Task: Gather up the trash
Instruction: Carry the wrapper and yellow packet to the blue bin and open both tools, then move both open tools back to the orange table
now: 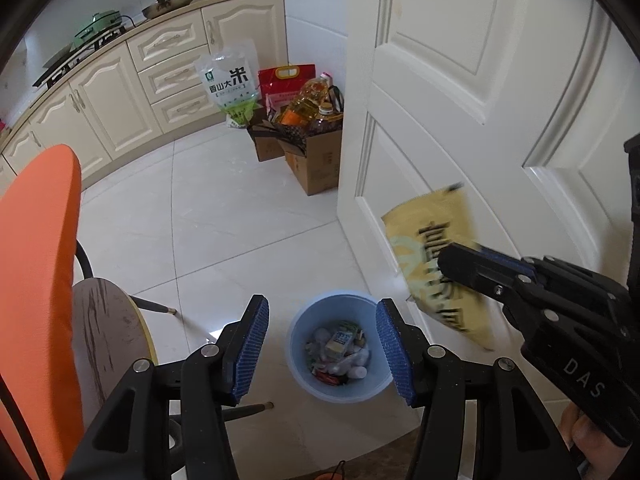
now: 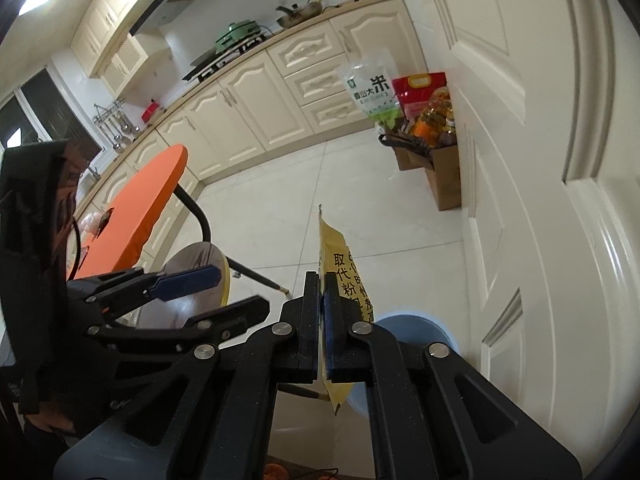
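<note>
Jaws of the right hand-held gripper (image 2: 322, 320) were seen pressed together on a yellow wrapper (image 2: 340, 276), which was pinched edge-on between the blue pads and printed with dark characters. From the left wrist view the same wrapper (image 1: 434, 256) was shown blurred, held above and just to the right of the blue trash bin (image 1: 338, 346). The left hand-held gripper (image 1: 324, 348) was held partly open with nothing between its blue pads (image 1: 250, 350), and the bin was framed in the gap between them. Inside the bin, a small carton and crumpled white scraps were seen. The bin was stood on the white tiled floor (image 1: 240, 208), close to a white panelled door (image 1: 460, 92) on its right. To the left of the bin, a round wooden stool (image 1: 106, 340) and an orange-covered board (image 1: 36, 272) were placed. Beyond the bin, well apart, cardboard boxes (image 1: 316, 160) with oil bottles and rice bags were set against cream cabinets (image 1: 132, 92).
</note>
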A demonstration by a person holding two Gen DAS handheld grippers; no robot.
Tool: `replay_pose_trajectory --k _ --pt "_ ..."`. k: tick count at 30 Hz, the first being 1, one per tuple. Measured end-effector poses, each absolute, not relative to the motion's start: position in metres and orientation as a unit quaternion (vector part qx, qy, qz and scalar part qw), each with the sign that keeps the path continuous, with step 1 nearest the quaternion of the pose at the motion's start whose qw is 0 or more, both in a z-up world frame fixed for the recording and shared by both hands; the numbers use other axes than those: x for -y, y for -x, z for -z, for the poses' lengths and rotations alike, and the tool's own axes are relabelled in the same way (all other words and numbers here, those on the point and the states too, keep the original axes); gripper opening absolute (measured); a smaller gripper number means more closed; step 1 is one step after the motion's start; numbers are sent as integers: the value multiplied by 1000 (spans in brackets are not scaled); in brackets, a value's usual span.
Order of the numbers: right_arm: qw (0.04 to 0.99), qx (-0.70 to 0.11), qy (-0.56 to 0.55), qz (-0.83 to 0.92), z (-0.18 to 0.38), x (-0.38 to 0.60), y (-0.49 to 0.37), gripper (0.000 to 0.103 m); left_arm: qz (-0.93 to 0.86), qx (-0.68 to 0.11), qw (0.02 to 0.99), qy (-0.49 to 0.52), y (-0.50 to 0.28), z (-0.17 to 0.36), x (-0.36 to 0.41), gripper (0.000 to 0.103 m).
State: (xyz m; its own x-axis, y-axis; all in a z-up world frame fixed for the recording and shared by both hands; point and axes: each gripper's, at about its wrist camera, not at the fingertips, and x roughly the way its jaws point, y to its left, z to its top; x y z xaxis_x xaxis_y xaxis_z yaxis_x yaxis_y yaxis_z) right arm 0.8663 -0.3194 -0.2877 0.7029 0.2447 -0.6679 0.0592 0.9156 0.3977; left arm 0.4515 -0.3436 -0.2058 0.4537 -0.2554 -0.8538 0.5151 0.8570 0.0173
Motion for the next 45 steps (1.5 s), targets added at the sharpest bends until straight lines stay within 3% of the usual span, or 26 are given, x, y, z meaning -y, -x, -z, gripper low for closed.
replay_pose_trajectory --k 4,10,16,18,25,30,35,45 --pt "904 -376 -196 -49 280 314 -862 9 228 -465 844 -135 -445 198 340 52" --pt "911 -367 -183 -46 254 303 -848 20 224 -451 855 -125 -428 179 325 52" --pt "921 -353 -157 -54 218 270 -829 40 222 -424 871 -109 -394 149 289 52" --pt "927 -343 -143 -57 203 251 -822 54 217 -411 879 -105 -382 138 272 54" --pt "939 -316 -102 -84 155 177 -815 66 183 -372 908 -60 -339 99 185 63" --pt "940 -313 -72 -112 133 112 -830 96 138 -347 927 -47 -319 78 112 74" --pt "934 -325 -51 -143 125 47 -860 103 78 -343 936 -29 -317 78 33 79" --pt "908 -374 -12 -189 153 -59 -944 103 -12 -412 911 29 -373 117 -97 79"
